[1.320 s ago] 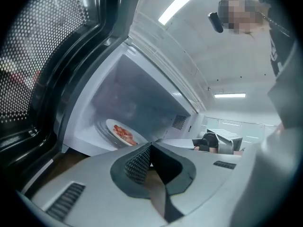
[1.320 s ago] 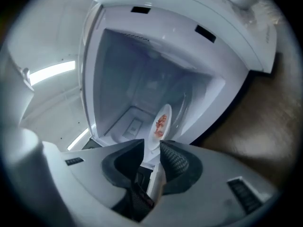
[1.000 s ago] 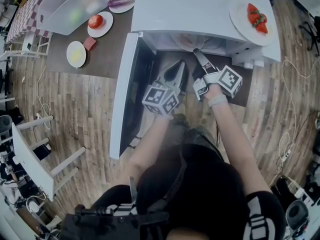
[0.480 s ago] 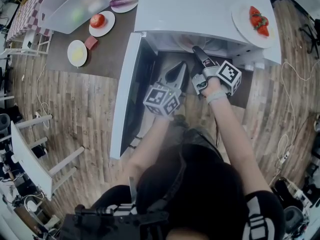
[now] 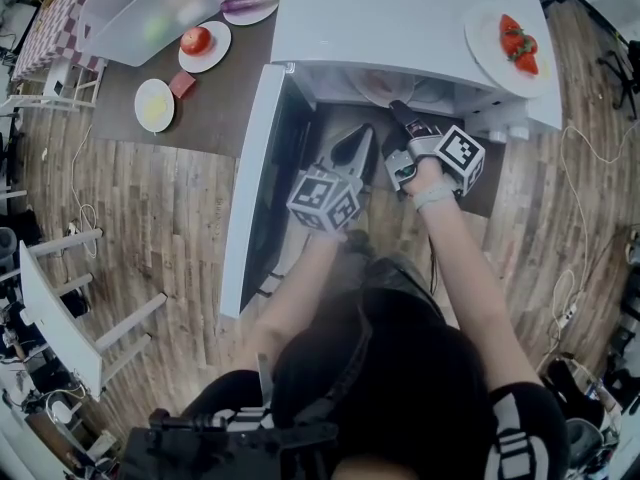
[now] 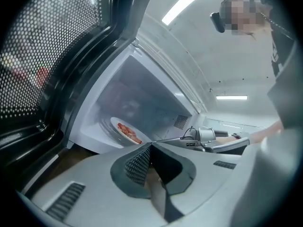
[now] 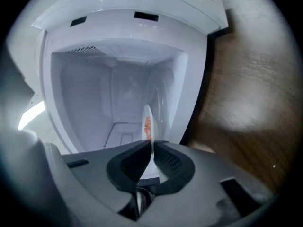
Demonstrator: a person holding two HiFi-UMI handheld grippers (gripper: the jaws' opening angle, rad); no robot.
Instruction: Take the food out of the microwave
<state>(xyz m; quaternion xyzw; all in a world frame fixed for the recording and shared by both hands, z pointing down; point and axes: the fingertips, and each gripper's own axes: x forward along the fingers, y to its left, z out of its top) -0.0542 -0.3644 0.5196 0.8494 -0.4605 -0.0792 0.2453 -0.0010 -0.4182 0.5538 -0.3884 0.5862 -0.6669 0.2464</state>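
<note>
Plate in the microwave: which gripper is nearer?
Right. The right gripper has just closed its jaws on the plate rim; the left gripper, shut and empty, sits outside the microwave.

No legible text or labels

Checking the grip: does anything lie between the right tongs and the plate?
Nothing: the right gripper has just closed its tongs directly on the plate rim, as the right gripper view shows.

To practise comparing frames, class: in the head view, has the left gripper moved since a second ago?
No. The left gripper sits where it was, just right of the open microwave door, and its marker cube lines up with the door as before.
</note>
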